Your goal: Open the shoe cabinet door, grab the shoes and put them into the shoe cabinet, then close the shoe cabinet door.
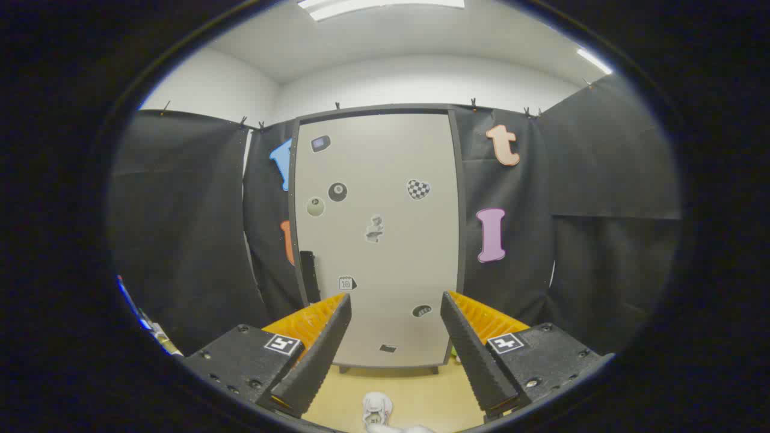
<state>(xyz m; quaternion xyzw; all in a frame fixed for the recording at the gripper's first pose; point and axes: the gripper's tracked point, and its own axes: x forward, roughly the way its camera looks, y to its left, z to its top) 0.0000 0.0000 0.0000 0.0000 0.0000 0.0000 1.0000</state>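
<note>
The shoe cabinet [376, 240] stands straight ahead, a tall pale grey door in a dark frame, dotted with several stickers. The door is shut; a dark vertical handle [309, 275] sits at its lower left edge. My gripper [396, 304] is open, its fingers spread wide with nothing between them, still well short of the door. A pale shoe [376, 410] lies on the floor low between the fingers, near me, partly cut off.
Black cloth walls flank the cabinet on both sides. The floor [415, 391] in front of the cabinet is tan. The cabinet rests on short feet.
</note>
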